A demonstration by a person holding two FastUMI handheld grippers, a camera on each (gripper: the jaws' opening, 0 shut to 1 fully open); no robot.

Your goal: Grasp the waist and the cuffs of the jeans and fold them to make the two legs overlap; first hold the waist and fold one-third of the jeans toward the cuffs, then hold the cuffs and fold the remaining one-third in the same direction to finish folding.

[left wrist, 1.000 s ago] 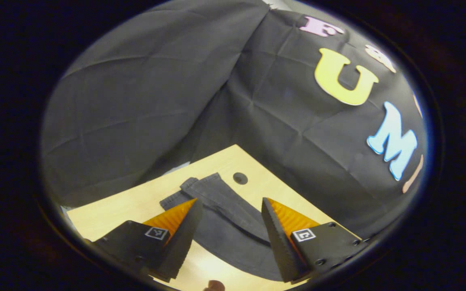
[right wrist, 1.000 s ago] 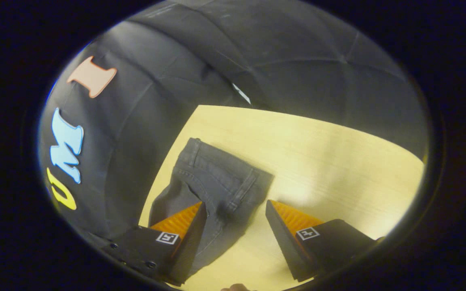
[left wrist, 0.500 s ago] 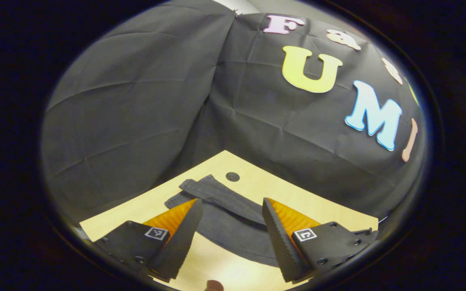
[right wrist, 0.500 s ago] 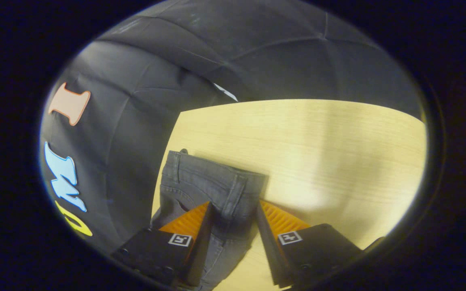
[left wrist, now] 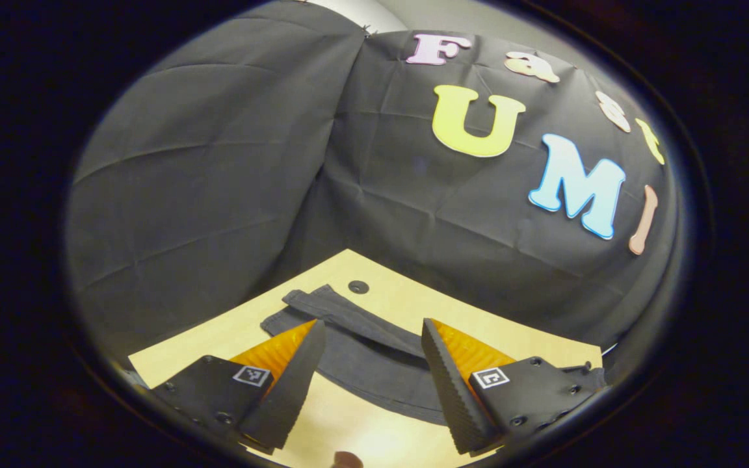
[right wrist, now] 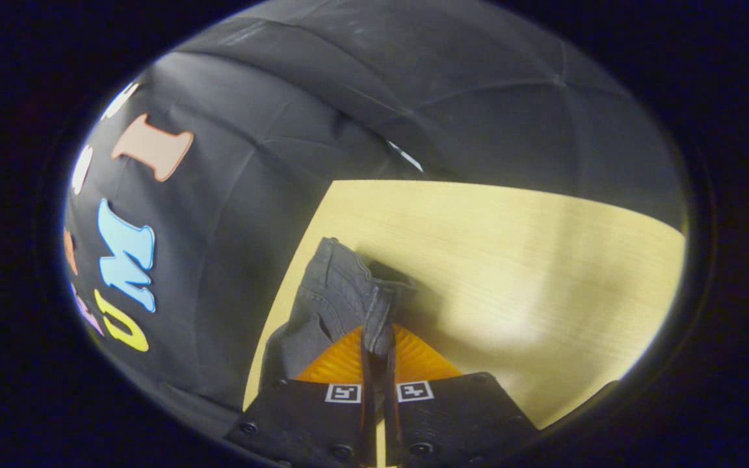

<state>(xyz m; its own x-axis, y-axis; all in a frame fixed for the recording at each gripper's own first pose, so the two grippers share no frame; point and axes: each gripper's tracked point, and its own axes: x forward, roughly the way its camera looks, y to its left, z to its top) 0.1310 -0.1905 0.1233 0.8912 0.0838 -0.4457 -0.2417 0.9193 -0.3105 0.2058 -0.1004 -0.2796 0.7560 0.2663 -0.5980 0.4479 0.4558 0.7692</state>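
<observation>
The right gripper [right wrist: 378, 354] has closed on the jeans [right wrist: 342, 305] waist near the table's [right wrist: 511, 260] far-left corner, the left gripper [left wrist: 371, 364] hangs wide open and empty, and both ends should rise evenly.

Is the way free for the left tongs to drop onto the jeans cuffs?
Probably yes: the left tongs are open above the jeans, with the cuffs lying flat just ahead on the table and nothing between.

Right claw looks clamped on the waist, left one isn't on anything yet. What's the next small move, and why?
Probably ease the left claw down and close it on the cuffs. Its fingers stand apart above the jeans, gripping nothing, while the right claw is pinched on the waist. Both ends should be held before the legs are folded over on the table.
</observation>
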